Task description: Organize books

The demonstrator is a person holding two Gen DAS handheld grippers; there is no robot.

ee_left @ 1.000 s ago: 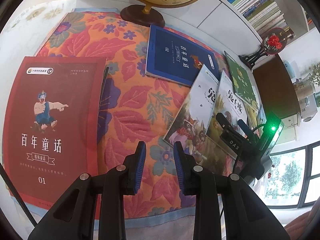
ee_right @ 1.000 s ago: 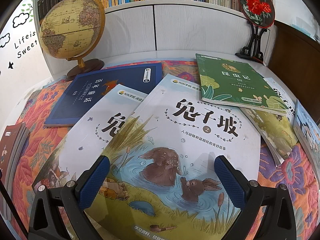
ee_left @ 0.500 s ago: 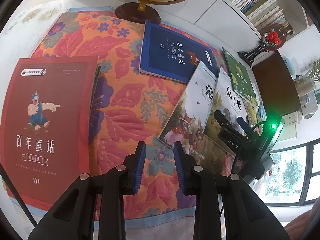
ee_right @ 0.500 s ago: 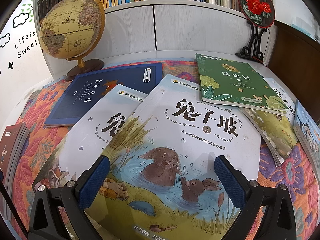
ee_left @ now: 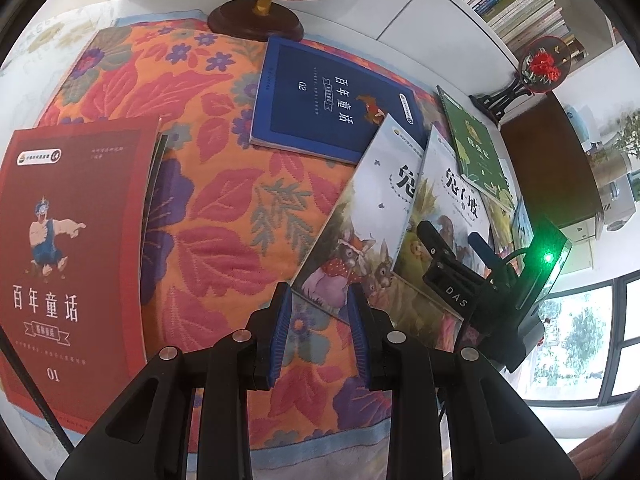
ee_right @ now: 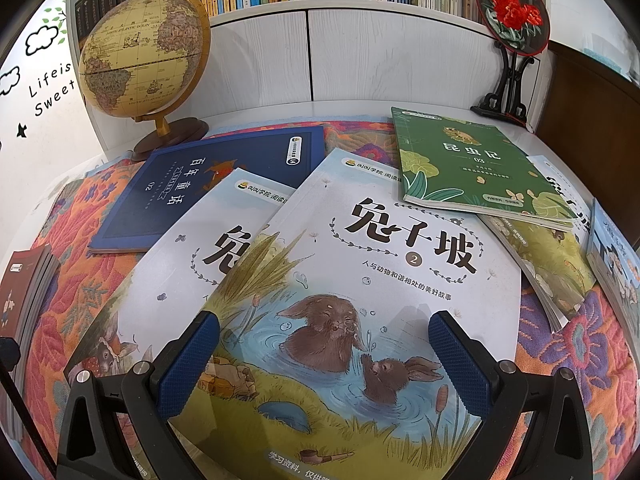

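Note:
Books lie scattered on a floral cloth (ee_left: pixel 224 216). A red book (ee_left: pixel 68 240) tops a stack at the left. A blue book (ee_left: pixel 332 108) lies near the globe; it also shows in the right wrist view (ee_right: pixel 208 188). Two white rabbit books overlap: one (ee_left: pixel 368 220) under another marked 2 (ee_right: pixel 352 288). A green book (ee_right: pixel 468 164) lies at the right. My left gripper (ee_left: pixel 318 320) is narrowly open and empty above the cloth. My right gripper (ee_right: pixel 324 360) is wide open over rabbit book 2, its fingers (ee_left: pixel 440 248) seen from the left.
A globe (ee_right: pixel 144 52) stands at the back left. A round red-flower ornament on a black stand (ee_right: pixel 512 12) stands at the back right. A white cabinet (ee_right: pixel 360 56) with a shelf of books runs behind. More books (ee_right: pixel 612 264) lie at the right edge.
My left gripper has drifted left and back, so the books shift right in its view. The right gripper has not moved.

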